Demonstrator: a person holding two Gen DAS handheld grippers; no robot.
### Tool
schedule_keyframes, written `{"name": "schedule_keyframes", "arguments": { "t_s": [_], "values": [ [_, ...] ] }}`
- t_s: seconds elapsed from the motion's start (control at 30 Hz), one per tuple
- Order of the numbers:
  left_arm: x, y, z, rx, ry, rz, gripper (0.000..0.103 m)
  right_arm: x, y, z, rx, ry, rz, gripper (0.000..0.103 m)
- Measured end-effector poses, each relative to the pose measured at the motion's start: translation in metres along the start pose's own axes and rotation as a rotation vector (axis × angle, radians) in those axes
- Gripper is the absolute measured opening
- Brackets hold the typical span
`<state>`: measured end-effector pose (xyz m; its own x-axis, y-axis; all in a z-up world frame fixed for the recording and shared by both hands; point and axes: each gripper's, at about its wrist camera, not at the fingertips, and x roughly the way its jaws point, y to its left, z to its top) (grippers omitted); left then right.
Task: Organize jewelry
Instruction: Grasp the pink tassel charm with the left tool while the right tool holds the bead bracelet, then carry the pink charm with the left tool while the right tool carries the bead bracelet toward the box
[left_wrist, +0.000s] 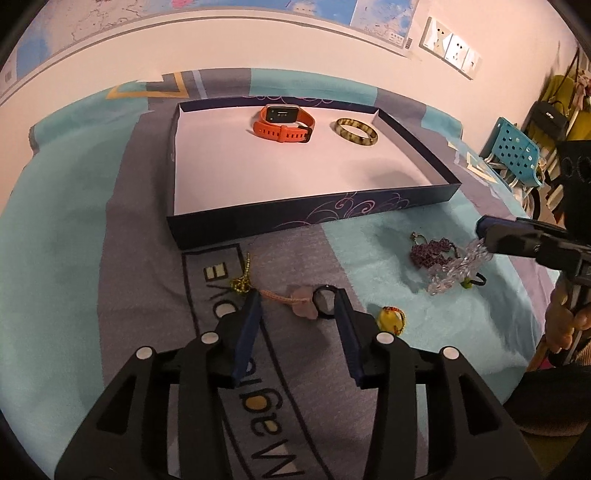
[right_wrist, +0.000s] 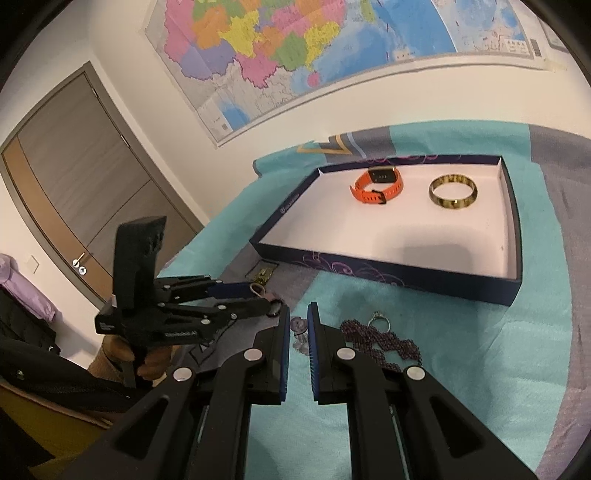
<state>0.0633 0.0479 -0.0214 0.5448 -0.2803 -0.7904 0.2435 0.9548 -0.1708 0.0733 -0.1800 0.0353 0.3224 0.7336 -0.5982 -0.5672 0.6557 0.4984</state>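
My left gripper (left_wrist: 295, 293) is open over the blanket. A pink stone charm (left_wrist: 304, 304) with a black ring and a braided cord lies between its fingers, and the pads do not press on it. At the right, my right gripper (left_wrist: 484, 236) is shut on a clear crystal bracelet (left_wrist: 454, 267), which trails down onto the cloth. In the right wrist view the clear beads (right_wrist: 298, 328) show between the nearly closed pads of the right gripper (right_wrist: 298, 312). A purple bead chain (right_wrist: 380, 339) lies beside it. The dark blue box (left_wrist: 310, 218) holds an orange watch (left_wrist: 284, 127) and a mottled bangle (left_wrist: 356, 131).
A yellow charm (left_wrist: 391, 319) lies right of the left fingers, and a gold-green knotted cord (left_wrist: 242, 282) lies to their left. A blue perforated stool (left_wrist: 517, 151) stands past the blanket's right edge. A person's hand (left_wrist: 565, 321) holds the right gripper's handle. A door (right_wrist: 74, 184) is at far left.
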Motion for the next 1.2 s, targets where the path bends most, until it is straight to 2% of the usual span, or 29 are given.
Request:
{"name": "schedule_keyframes", "arguments": {
  "t_s": [0.2,0.43,0.73,1.03,1.2],
  "values": [
    [0.003,0.003,0.003,-0.026,0.011,-0.014,0.014,-0.006,0.002,0.003,-0.010,-0.016,0.003,0.008],
    [0.002,0.001,0.003,-0.025,0.005,-0.022,0.013,-0.007,0.003,0.005,-0.011,-0.022,-0.001,0.008],
    [-0.014,-0.004,0.010,-0.020,-0.048,-0.049,0.013,-0.013,0.000,0.008,-0.010,-0.038,-0.006,0.008],
    [-0.033,-0.013,0.029,0.023,-0.114,-0.068,0.013,-0.020,-0.005,0.028,-0.020,-0.076,-0.028,0.008],
    [-0.033,-0.015,0.042,0.041,-0.136,-0.056,0.013,-0.023,-0.010,0.042,-0.025,-0.100,-0.044,0.008]
  ]
}}
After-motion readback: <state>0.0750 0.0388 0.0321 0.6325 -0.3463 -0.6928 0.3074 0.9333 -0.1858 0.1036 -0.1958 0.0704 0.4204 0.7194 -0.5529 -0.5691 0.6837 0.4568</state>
